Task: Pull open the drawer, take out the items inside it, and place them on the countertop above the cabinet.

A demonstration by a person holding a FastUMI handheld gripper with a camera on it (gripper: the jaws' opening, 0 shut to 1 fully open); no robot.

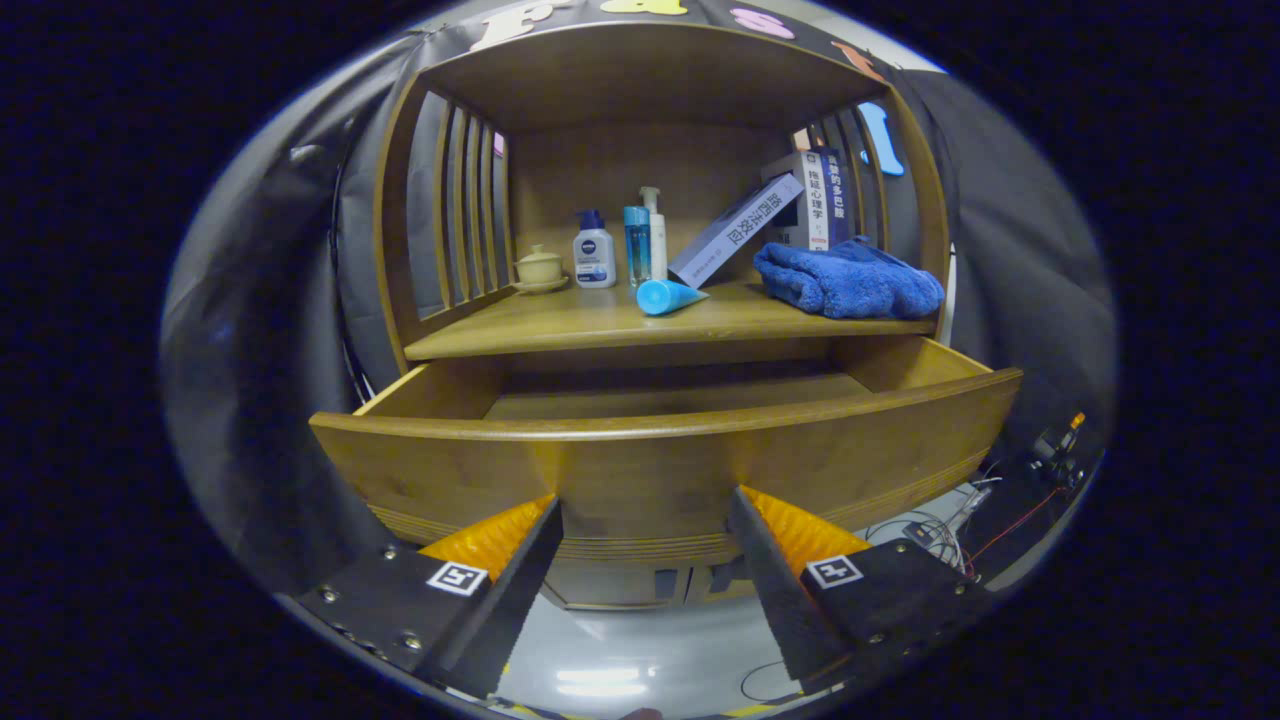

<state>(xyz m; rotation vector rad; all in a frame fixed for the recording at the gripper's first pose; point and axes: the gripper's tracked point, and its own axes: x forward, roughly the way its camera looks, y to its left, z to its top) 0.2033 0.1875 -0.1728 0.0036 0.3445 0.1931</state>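
Observation:
The wooden drawer (660,470) stands pulled out of the cabinet, its front panel just ahead of my fingers. What shows of its inside (680,392) is bare wood; the front part is hidden behind the panel. My gripper (645,515) is open, with its fingertips close to the drawer front and nothing between them. On the countertop (560,325) above lie a blue tube (668,296) on its side and a folded blue towel (848,280).
At the back of the countertop stand a small lidded cup on a saucer (540,268), a white bottle with a blue cap (594,250), a blue bottle (637,243), a pump bottle (655,232) and leaning books (760,225). Cables (960,530) lie on the floor right of the cabinet.

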